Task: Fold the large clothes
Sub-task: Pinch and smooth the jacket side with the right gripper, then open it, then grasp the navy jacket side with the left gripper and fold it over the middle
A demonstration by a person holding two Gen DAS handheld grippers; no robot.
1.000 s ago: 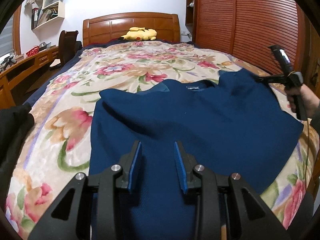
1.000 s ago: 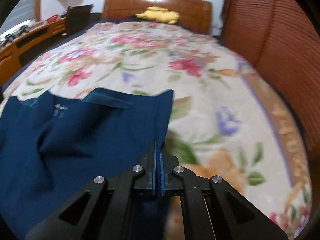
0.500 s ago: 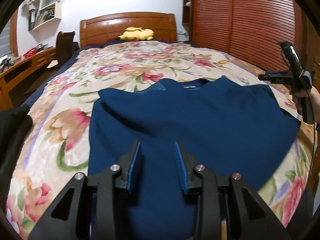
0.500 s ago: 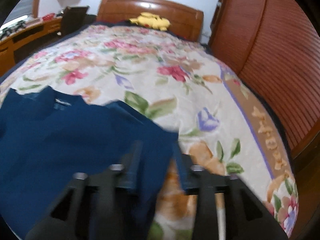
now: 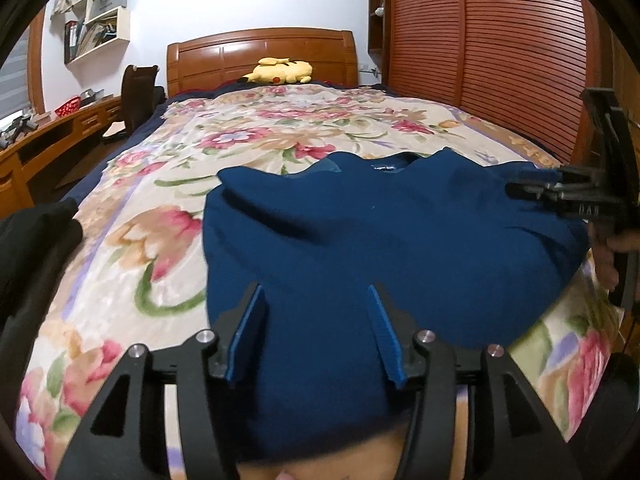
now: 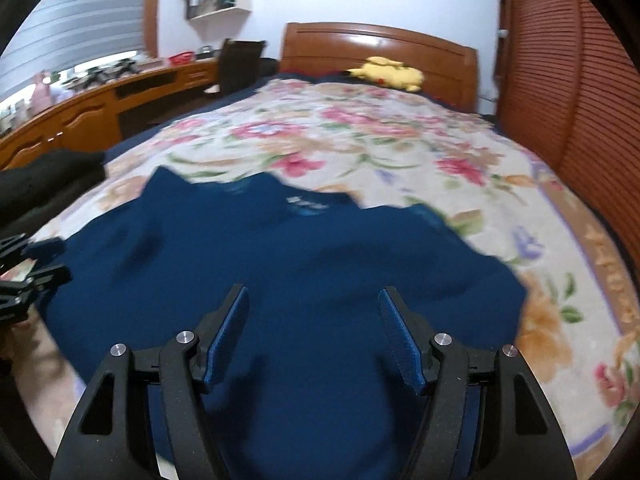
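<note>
A dark blue sweater (image 5: 380,240) lies spread on the flowered bedspread (image 5: 280,128), collar toward the headboard; it also fills the right wrist view (image 6: 280,264). My left gripper (image 5: 316,312) is open and empty, hovering over the sweater's near hem. My right gripper (image 6: 314,316) is open and empty above the sweater's near part. In the left wrist view the right gripper (image 5: 520,191) shows at the right edge over the sweater's right side. The left gripper (image 6: 44,264) shows at the left edge of the right wrist view.
A yellow plush toy (image 5: 280,72) lies by the wooden headboard (image 5: 260,56). A slatted wooden wardrobe (image 5: 480,48) stands along the right of the bed. A desk (image 6: 80,116) and chair (image 5: 138,92) stand at left. Dark clothing (image 5: 32,248) lies at the bed's left edge.
My right gripper has opened, let go of the sweater's right sleeve edge and swung left over the sweater. The sleeve now lies folded in. My left gripper has opened wider.
</note>
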